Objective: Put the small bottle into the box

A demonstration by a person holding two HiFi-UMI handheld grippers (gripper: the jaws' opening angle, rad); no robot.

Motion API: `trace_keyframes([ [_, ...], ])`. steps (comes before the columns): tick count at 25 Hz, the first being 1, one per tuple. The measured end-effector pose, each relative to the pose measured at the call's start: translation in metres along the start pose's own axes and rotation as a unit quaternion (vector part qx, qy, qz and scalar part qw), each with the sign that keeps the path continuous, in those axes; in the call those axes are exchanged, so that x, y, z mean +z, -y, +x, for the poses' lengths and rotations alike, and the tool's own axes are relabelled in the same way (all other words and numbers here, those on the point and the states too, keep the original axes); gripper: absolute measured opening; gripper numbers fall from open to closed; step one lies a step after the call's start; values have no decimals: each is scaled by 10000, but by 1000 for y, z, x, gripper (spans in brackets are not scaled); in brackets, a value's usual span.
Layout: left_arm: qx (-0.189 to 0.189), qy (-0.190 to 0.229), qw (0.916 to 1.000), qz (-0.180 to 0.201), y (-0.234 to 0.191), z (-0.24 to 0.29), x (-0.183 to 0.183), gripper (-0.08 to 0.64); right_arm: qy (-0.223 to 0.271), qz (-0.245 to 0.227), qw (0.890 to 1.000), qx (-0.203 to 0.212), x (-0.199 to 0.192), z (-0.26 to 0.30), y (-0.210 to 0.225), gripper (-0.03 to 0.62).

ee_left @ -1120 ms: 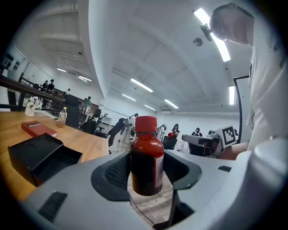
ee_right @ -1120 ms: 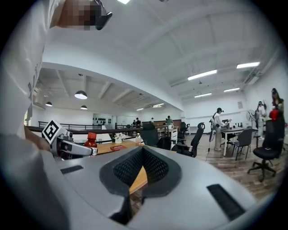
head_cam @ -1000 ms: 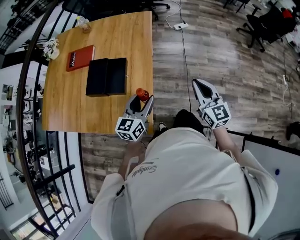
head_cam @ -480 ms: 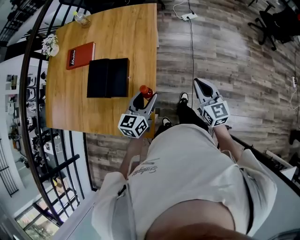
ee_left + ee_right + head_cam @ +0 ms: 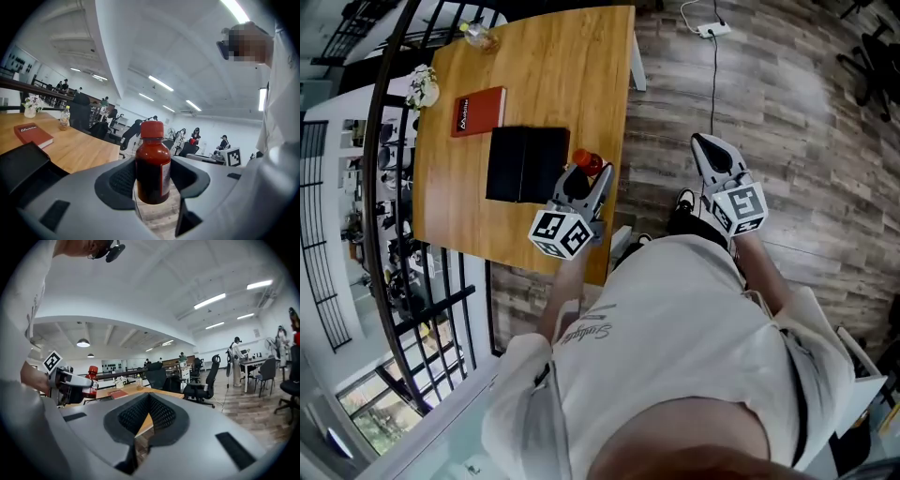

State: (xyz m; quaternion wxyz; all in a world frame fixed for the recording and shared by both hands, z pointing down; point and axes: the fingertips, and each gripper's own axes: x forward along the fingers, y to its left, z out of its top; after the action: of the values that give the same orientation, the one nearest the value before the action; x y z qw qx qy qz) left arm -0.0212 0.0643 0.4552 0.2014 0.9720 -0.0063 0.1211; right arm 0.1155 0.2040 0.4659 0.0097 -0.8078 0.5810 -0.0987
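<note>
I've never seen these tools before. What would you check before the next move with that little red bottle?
1. Small bottle gripped between the left tool's jaws: ok.
2. Bottle upright, red cap on: ok.
3. Black box close beside the bottle: ok.
4. Box open and empty inside: cannot tell.
5. Red book apart from the box: ok.
6. Right tool shut, empty, off the table: ok.
</note>
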Motion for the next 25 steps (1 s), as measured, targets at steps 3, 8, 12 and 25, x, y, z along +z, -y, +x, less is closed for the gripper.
trace_keyframes([
  [3,225,82,9997,-79,-3,13,5,224,-77,-67,9999,112,3,9,24,-6],
  [8,610,-3,9978,-259,-18,22,-3,224,-283,-347,9983,372,-8,39,38,-6],
  [12,690,-237,9967,-360,-22,14,-14,224,-284,-347,9967,673,-10,48,21,-6],
  [25,639,-118,9970,-426,-69,40,0,224,-536,-254,9953,760,0,90,24,-6],
])
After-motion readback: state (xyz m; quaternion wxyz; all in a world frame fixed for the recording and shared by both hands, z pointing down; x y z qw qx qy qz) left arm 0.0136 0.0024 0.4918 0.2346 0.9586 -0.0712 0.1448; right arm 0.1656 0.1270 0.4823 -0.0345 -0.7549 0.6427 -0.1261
